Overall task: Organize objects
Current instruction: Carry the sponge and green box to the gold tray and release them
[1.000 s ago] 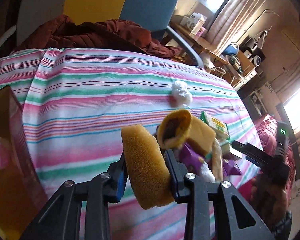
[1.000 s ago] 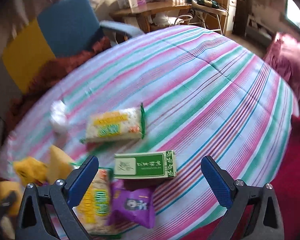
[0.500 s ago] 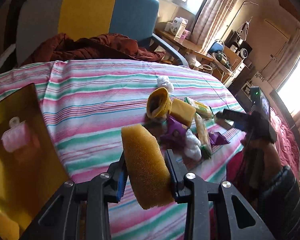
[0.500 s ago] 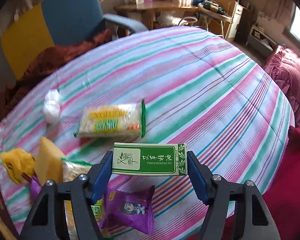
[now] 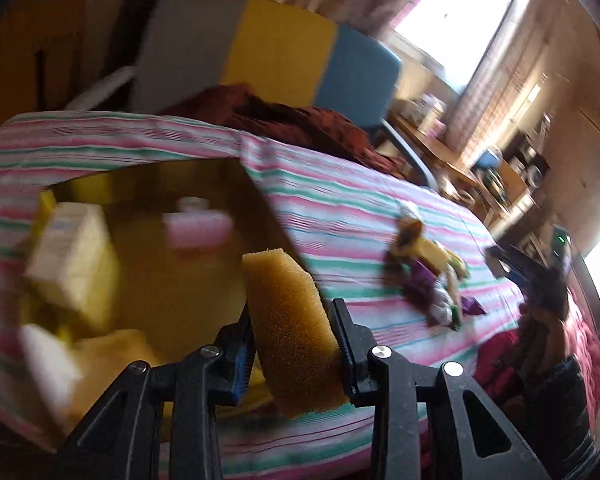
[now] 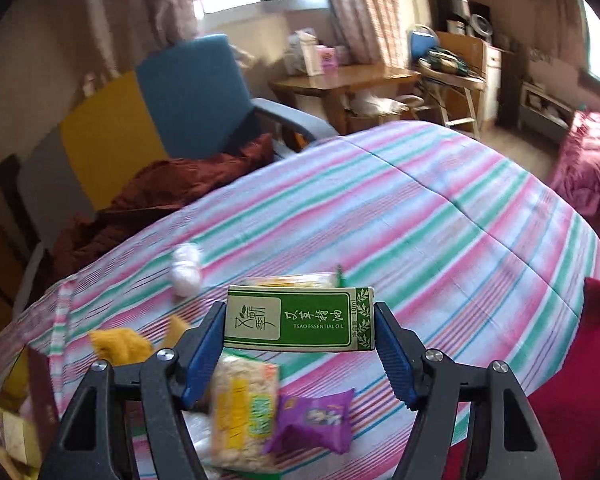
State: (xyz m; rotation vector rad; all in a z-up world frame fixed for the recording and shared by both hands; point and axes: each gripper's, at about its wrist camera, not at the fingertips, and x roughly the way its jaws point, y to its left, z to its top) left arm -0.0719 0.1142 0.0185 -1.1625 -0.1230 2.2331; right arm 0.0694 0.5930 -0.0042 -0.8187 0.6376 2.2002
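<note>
My left gripper (image 5: 292,344) is shut on a yellow-brown sponge (image 5: 288,328), held just right of an open cardboard box (image 5: 204,280) on the striped table (image 5: 340,208). Inside the box lie a pale carton (image 5: 70,256) and a pink item (image 5: 198,230), both blurred. My right gripper (image 6: 300,344) is shut on a green essential-oil box (image 6: 300,318), lifted above the table. Below it lie a rice-cracker pack (image 6: 242,412), a purple snack packet (image 6: 312,420), a yellow cloth (image 6: 118,344), a second cracker pack (image 6: 292,280) and a white ball (image 6: 186,270).
A pile of snacks and cloth (image 5: 428,276) sits mid-table in the left wrist view, with the person's hand and right gripper (image 5: 540,280) beyond it. A blue, yellow and grey chair (image 6: 188,100) with a rust-red garment (image 6: 160,196) stands behind the table. A red quilt (image 6: 588,176) is at right.
The left gripper swung left with the sponge to the cardboard box's edge. The right gripper shut on the green box and lifted it off the table.
</note>
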